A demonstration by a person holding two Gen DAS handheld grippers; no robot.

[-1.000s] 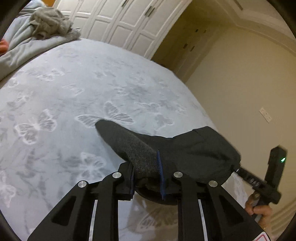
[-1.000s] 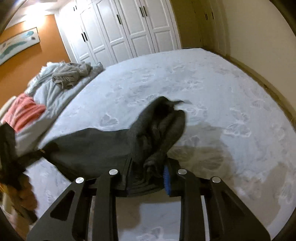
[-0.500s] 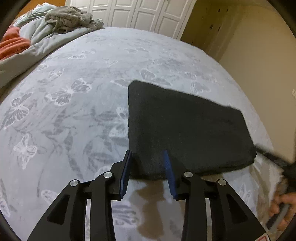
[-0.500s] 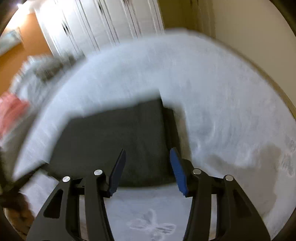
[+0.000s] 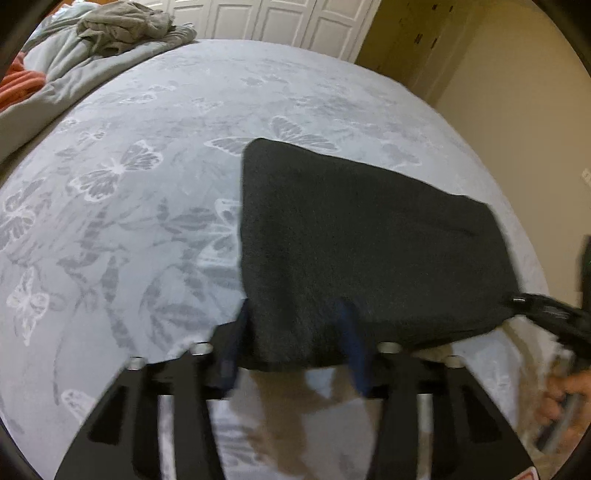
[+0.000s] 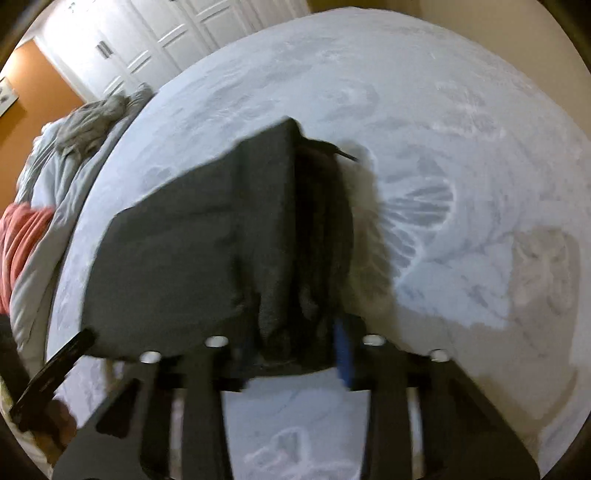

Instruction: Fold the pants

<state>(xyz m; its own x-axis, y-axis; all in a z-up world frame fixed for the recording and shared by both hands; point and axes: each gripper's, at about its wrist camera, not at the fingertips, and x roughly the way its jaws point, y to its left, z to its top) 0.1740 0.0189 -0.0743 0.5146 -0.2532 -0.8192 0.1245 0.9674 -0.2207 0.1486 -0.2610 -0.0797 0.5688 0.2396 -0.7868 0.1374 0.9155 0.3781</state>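
Both tongs stand spread around the near edge of the folded dark pants (image 5: 369,236): left tongs (image 5: 295,343) at its 7 o'clock corner, right tongs (image 6: 291,350) at 5 o'clock. If either snags cloth, the fold could be dragged apart. The pants lie flat on the butterfly-print bed (image 5: 129,184), stretching toward 12 o'clock.

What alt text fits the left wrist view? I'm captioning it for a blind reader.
Folded dark pants lie flat on a grey butterfly-print bedspread, their near edge between the open fingers of the left gripper. The right gripper reaches in at the pants' right edge; crumpled bedding sits far left.
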